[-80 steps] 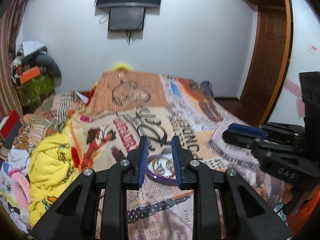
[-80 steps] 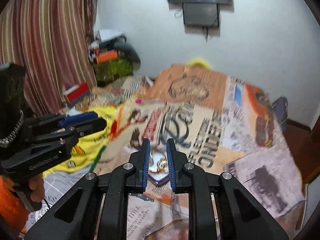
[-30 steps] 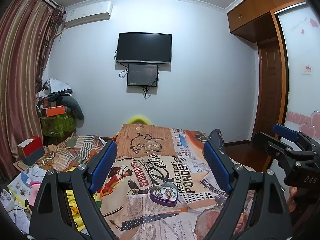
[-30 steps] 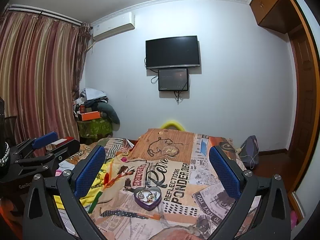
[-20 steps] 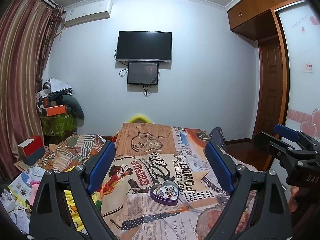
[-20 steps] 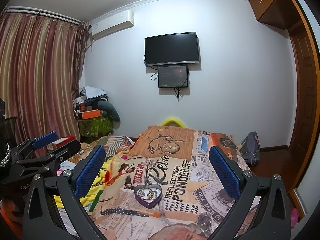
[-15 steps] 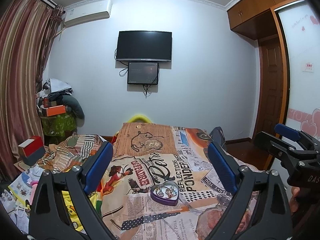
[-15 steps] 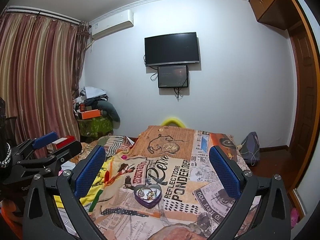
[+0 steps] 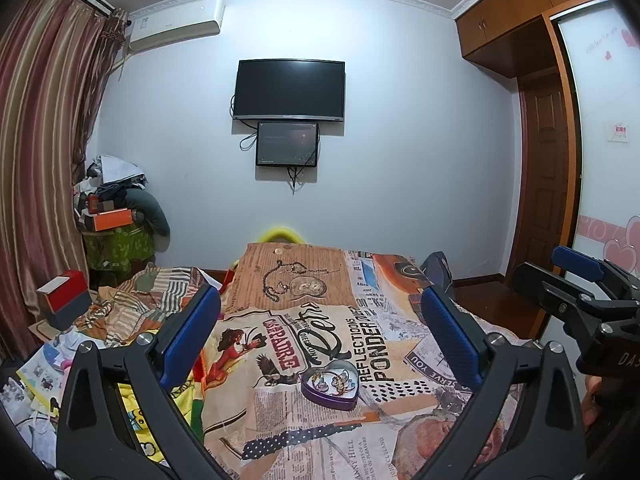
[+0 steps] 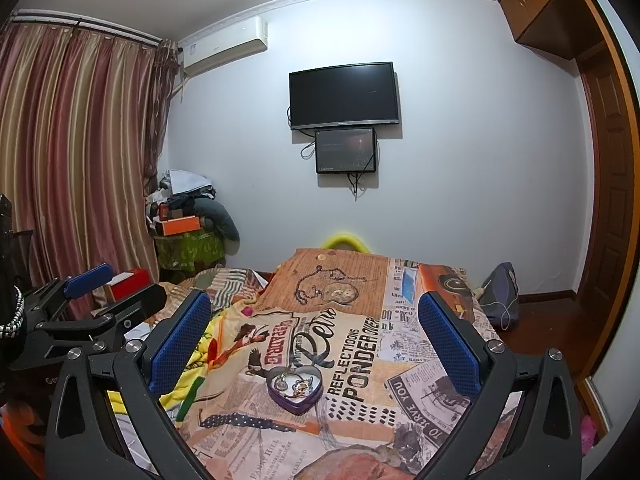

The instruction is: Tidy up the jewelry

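bed blanket (image 9: 320,432): heart tin (image 9: 330,385) holds jewelry; left tool (image 9: 320,332) opening, right tool (image 10: 314,344) apart.

Both grippers drew back from the heart-shaped tin (image 9: 330,385); their jaws opened wide.

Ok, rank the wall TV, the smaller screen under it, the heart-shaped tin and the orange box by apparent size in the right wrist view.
1. Wall TV
2. Smaller screen
3. Heart-shaped tin, though it lies much nearer the camera, so its rank is unsure
4. Orange box
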